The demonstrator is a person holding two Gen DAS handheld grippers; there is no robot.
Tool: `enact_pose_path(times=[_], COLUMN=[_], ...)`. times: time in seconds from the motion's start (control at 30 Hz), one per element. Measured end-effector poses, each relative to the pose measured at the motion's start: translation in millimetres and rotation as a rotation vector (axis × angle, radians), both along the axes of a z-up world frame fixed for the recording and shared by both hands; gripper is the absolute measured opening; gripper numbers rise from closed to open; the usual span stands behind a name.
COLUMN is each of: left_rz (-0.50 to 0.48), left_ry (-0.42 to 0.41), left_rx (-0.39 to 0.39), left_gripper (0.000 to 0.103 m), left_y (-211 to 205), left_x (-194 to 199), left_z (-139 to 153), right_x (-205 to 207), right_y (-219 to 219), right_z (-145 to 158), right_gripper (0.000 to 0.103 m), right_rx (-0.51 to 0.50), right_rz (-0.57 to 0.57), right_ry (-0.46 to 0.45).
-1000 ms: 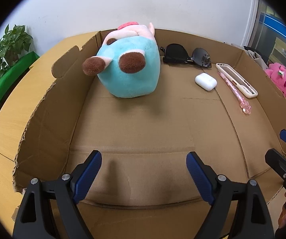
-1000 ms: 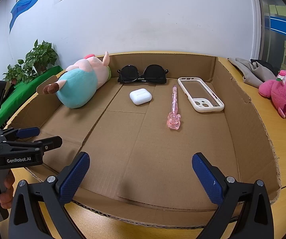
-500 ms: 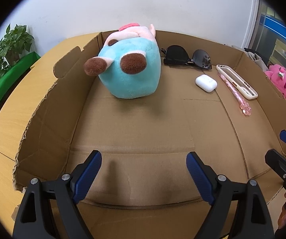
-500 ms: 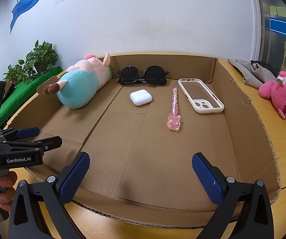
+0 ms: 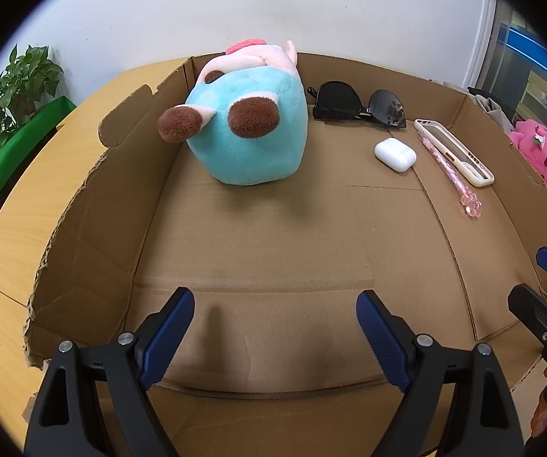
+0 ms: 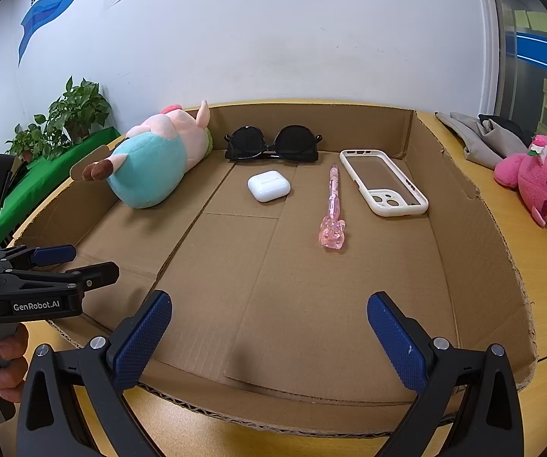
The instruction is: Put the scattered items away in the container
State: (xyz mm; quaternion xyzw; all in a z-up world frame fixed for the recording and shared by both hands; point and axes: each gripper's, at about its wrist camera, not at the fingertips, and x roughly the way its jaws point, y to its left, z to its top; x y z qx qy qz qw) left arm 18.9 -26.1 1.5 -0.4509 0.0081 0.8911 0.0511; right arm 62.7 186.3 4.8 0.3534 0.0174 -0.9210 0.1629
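Observation:
A shallow cardboard box point(image 5: 83, 205) point(image 6: 464, 205) holds a teal and pink plush pig point(image 5: 250, 129) point(image 6: 155, 163), black sunglasses point(image 5: 357, 106) point(image 6: 271, 144), a white earbud case point(image 5: 394, 154) point(image 6: 268, 186), a pink pen point(image 5: 452, 175) point(image 6: 332, 209) and a white phone case point(image 5: 454, 156) point(image 6: 384, 182), all along the far side. My left gripper point(image 5: 273, 320) point(image 6: 79, 262) hangs open over the box's near floor, empty. My right gripper point(image 6: 269, 327) point(image 5: 540, 278) is open and empty above the near rim.
A pink plush toy point(image 6: 540, 179) point(image 5: 540, 152) and folded clothing point(image 6: 483, 133) lie on the wooden table point(image 6: 540, 266) right of the box. Potted plants point(image 6: 64, 122) and a green ledge stand at the left by the white wall. A hand point(image 6: 7, 365) grips the left tool.

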Motion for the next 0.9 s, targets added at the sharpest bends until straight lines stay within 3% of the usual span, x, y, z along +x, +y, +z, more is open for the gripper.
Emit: enact_pose_path(times=[0.9], left_rz=[0.002], left_ry=[-0.004], left_rx=[0.000], left_gripper=[0.087], left_y=[-1.9], left_x=[-0.3], left_z=[0.8], right_x=[-0.1], right_y=[0.1], right_z=[-0.1], right_gripper=[0.103], right_rx=[0.000], right_rz=[0.002], right_ry=[0.002])
